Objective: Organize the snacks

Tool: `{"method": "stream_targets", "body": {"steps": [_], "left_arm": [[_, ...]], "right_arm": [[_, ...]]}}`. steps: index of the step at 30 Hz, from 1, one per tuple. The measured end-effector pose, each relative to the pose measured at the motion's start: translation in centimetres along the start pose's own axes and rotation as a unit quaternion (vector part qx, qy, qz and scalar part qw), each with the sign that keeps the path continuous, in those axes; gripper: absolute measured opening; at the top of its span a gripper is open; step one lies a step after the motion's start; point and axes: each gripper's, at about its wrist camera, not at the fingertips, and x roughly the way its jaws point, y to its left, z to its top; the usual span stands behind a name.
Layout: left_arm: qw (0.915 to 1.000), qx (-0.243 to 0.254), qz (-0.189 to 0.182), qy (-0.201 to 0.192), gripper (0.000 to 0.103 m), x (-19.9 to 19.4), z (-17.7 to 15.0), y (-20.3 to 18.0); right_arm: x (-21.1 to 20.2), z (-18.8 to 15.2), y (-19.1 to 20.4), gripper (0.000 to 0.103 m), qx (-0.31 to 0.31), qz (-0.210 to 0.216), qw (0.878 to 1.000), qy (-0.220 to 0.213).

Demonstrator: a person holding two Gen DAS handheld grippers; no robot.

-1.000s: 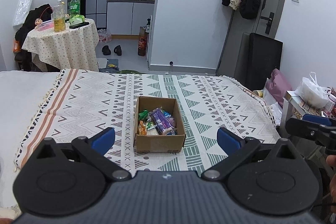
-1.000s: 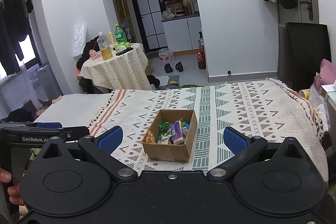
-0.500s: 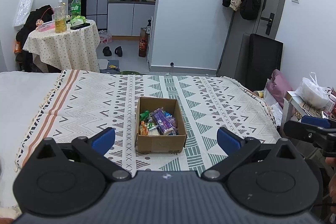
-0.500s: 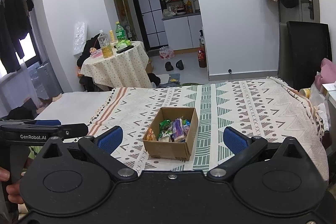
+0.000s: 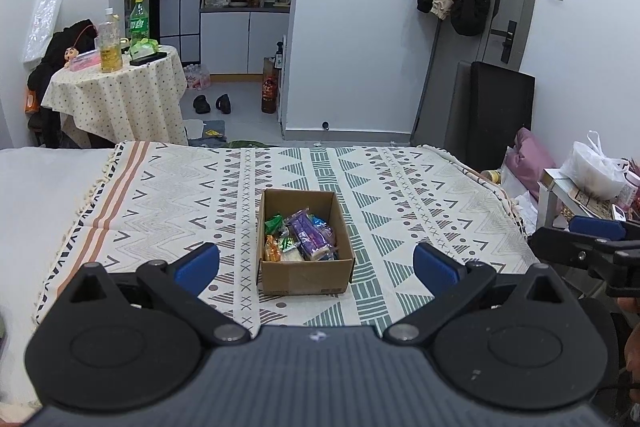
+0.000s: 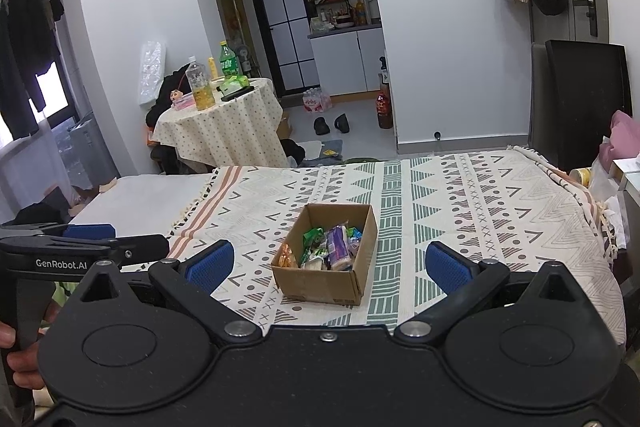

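An open brown cardboard box (image 5: 306, 259) sits on a cream bedspread (image 5: 400, 195) patterned with green and brown triangles and zigzags, near the spread's front edge and roughly midway across it. Inside the box lies a loose heap of wrapped snacks (image 5: 300, 237) — a purple packet (image 5: 308, 233) on top, green ones toward the far left corner, an orange one against the left wall, a blue one to the right.

The left gripper (image 5: 316, 263) hangs just short of the near edge of the bed, its blue-padded fingers (image 5: 198, 263) spread wide with the box framed between them and nothing in their grasp. The right gripper (image 6: 326, 263) is held the same way, released and empty, with the box showing between its blue pads (image 6: 210, 261); it stands to the right of the left one, off the right side of the bed. Neither touches the box.

Far to the left, beyond the bed, a round table under a dotted cream cloth (image 5: 116, 95) carries a green bottle (image 5: 139, 23) and a clear bottle of yellow liquid (image 5: 110, 47). A pair of dark shoes (image 5: 212, 103) rests on the floor further back.
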Motion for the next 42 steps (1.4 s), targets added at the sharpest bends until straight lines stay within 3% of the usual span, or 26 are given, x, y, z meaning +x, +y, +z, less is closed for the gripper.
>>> {"method": "stream_targets", "body": {"steps": [42], "left_arm": [[1.0,0.005,0.005,0.006,0.103,-0.29,0.35,-0.13]], "right_arm": [[-0.02,0.25,-0.09,0.103,-0.006,0.0,1.0,0.0]]}}
